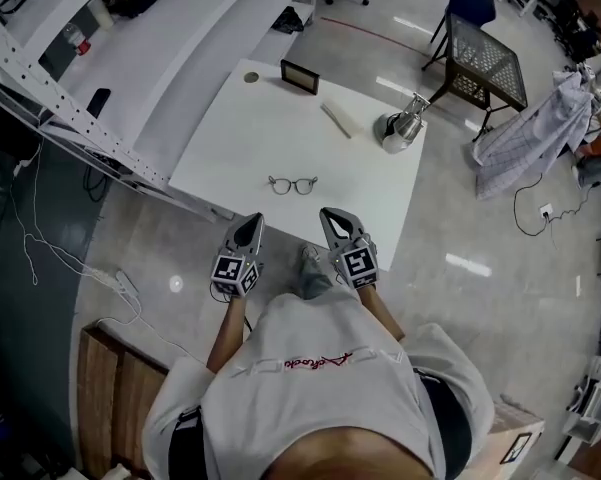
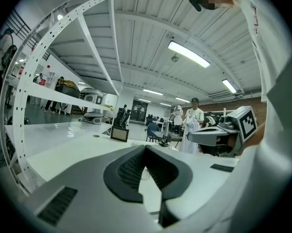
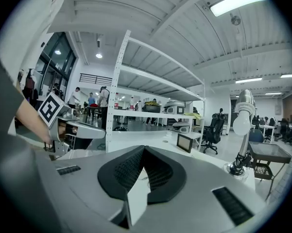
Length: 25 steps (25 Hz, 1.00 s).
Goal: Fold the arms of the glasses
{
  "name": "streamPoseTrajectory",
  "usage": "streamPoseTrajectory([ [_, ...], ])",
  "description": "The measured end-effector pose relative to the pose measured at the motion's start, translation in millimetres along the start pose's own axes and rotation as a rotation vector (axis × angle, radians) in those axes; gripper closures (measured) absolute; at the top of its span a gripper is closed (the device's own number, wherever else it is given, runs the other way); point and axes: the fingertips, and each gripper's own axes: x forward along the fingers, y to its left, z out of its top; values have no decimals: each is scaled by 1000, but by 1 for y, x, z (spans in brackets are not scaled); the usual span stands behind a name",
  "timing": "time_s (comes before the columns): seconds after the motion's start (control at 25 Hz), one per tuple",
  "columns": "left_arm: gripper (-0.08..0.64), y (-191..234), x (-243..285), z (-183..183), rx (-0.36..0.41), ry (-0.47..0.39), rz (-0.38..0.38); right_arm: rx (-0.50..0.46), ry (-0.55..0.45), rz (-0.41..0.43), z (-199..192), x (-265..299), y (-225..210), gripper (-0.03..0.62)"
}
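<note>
The glasses (image 1: 293,184) lie on the white counter (image 1: 240,138), close to its near edge and roughly centred along it. They are too small in the head view to tell how their arms stand.

Both tools hang over the floor just short of that edge, side by side and apart from each other, tips aimed toward the counter. The left hand-held gripper (image 1: 252,224) has its jaws pressed together with nothing between them. From it the glasses sit at about 1 o'clock. The right hand-held gripper (image 1: 330,215) is likewise closed tight and empty, and the glasses sit at about 11 o'clock from it. Neither tool touches the glasses or the counter.

Farther back on the counter, at 12 o'clock from the glasses, stands a small dark frame (image 1: 299,76). A pale stick (image 1: 336,120) lies at about 1 o'clock, and a desk lamp (image 1: 402,128) stands at 2 o'clock near the right edge.

Off the counter, a mesh-topped chair (image 1: 485,58) stands at 2 o'clock, well apart, with a checked cloth (image 1: 540,133) draped beside it. A white shelving rack (image 1: 40,75) runs along the left side, at 9 to 10 o'clock.
</note>
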Motion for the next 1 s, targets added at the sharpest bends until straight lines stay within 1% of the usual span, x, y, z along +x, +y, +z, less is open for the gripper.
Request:
streamPoseTrajectory([
  [0.44,554,51,59,43,18,-36,88,-29,-42,40,25,64,-65,563],
  [0.6,554,66,72,52,28,-31,113,4,-64,60,33,85,-74,563],
  [0.84,554,80,83,40,15,10,149,26,-63,73,23,98,-92,563],
  [1.0,554,92,85,34,-1,24,161,51,-53,57,16,106,-101,563],
])
